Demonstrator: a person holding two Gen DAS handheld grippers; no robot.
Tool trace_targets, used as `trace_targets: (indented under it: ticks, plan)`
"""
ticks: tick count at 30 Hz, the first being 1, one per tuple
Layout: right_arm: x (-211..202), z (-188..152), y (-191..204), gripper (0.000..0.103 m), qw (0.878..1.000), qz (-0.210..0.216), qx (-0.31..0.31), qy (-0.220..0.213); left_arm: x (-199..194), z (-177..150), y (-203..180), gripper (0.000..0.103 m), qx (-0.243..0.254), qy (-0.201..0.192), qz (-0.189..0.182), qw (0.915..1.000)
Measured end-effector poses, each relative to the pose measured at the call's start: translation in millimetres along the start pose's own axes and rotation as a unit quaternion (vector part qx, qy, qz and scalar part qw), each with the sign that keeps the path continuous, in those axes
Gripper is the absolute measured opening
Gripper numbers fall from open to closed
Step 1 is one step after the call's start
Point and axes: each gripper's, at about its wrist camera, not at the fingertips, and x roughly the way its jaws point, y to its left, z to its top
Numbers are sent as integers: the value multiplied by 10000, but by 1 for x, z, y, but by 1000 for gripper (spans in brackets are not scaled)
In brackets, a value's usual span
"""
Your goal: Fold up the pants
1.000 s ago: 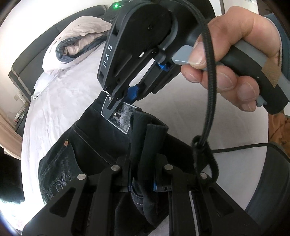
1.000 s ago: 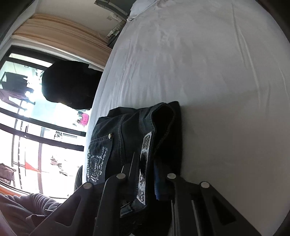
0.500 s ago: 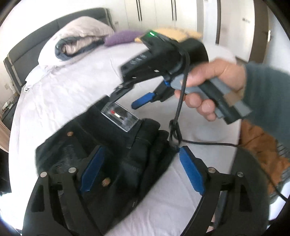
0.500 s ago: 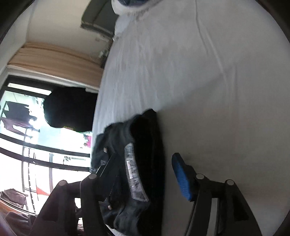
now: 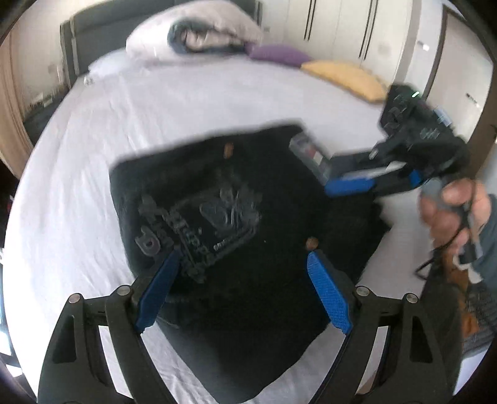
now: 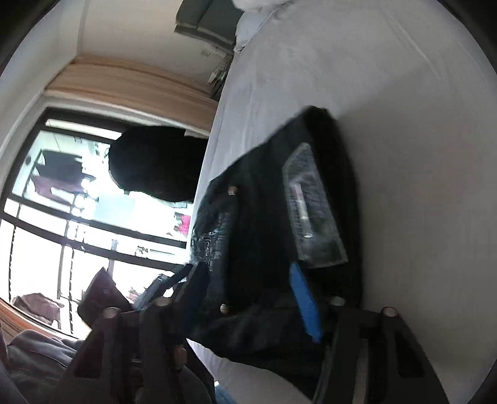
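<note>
Pants (image 5: 248, 223) lay folded in a dark bundle on the white bed (image 5: 155, 102). Left gripper (image 5: 239, 292) hung spread and empty above them; right gripper (image 5: 351, 183), fingers parted, held nothing. Heavy, limp denim, I'd judge: take the thick waistband edge.

One pair of pants (image 5: 248, 223), two tongs (image 5: 245, 289) (image 5: 366, 177), three pillows (image 5: 198, 34), one bed (image 5: 186, 102)

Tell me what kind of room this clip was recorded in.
A bedroom, most likely. Dark folded pants lie on a bed with a white sheet and a dark headboard. Pillows are piled at its head, and wardrobe doors stand behind.
</note>
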Motion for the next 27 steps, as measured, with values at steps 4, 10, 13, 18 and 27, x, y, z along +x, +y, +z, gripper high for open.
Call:
trace_targets:
  ticks: [4,10,13,18,27]
  plan:
    - [-10,-8,-13,44,9996,142,30,-233,4,-8,7,84,73,-187,-74,9998]
    - [-26,-12,-2,47,9982,288,4,-518,-28,9,31,84,-196,-647,-278,9973]
    - [-28,-1,22,48,9957,577,-264,-682,-25,39,50,84,-298,-860,-359,9952]
    - [0,20,20,48,9976,395,-239,-525,23,50,68,84,-349,-448,-312,9979]
    - [-10,18,7,55,9975,121,-65,-686,13,39,86,84,-972,-448,-591,9925]
